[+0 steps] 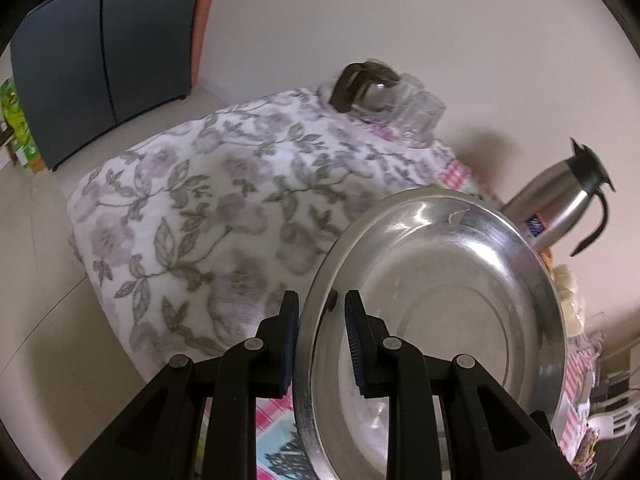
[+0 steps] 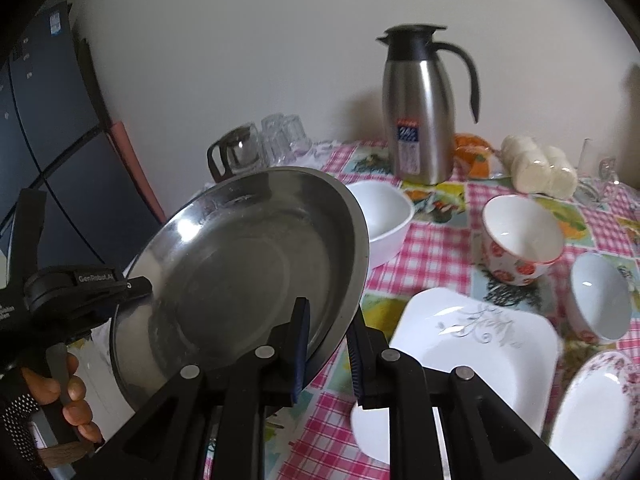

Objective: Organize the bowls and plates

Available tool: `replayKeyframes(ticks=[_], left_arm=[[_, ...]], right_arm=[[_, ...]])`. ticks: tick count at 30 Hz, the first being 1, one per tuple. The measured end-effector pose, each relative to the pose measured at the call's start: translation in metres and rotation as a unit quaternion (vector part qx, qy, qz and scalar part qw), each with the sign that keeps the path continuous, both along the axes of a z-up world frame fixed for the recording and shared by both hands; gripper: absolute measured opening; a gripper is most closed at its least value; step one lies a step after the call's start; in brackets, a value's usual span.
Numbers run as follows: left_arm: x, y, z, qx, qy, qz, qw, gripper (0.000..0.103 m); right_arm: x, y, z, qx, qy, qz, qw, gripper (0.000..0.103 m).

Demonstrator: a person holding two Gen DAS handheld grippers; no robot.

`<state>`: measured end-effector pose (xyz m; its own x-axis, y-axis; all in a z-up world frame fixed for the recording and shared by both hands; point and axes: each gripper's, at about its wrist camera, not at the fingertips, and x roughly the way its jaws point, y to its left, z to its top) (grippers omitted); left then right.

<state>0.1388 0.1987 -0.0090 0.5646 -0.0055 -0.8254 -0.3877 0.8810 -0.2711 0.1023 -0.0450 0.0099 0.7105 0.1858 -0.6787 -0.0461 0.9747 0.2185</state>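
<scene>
A wide, shallow steel plate [image 1: 440,300] is held tilted above the table by both grippers. My left gripper [image 1: 322,320] is shut on its left rim, one pad inside the dish and one outside. In the right wrist view the same steel plate [image 2: 240,260] fills the left centre, and my right gripper [image 2: 330,332] is shut on its right rim. The left gripper [image 2: 132,284] shows there too, clamped on the far rim and held by a hand [image 2: 76,392]. On the checked tablecloth [image 2: 440,248] lie a square white plate [image 2: 476,344] and a floral plate [image 2: 600,400].
A plain white bowl [image 2: 384,216], a strawberry-patterned bowl [image 2: 520,240] and a tilted white bowl [image 2: 600,300] stand behind the plates. At the back are a steel jug [image 2: 420,112], glass cups [image 2: 280,140] and a glass pitcher [image 2: 232,152]. A floral cloth [image 1: 208,216] covers the table's left part.
</scene>
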Motion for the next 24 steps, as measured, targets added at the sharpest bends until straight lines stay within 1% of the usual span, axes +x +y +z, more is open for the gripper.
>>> replayKeyframes(ticks=[5, 13, 24], left_arm=[[-0.003, -0.020, 0.010, 0.000, -0.011, -0.020, 0.9997, 0.024], [-0.007, -0.056, 0.020, -0.003, -0.023, -0.053, 0.9983, 0.024], [-0.014, -0.111, 0.022, -0.008, -0.024, -0.102, 0.9944, 0.024]], right_arm=[[-0.011, -0.017, 0.014, 0.001, -0.014, -0.015, 1.000, 0.019], [-0.027, -0.049, 0.024, 0.002, -0.019, -0.039, 0.999, 0.019], [-0.053, -0.099, 0.032, 0.000, -0.022, -0.074, 0.997, 0.019]])
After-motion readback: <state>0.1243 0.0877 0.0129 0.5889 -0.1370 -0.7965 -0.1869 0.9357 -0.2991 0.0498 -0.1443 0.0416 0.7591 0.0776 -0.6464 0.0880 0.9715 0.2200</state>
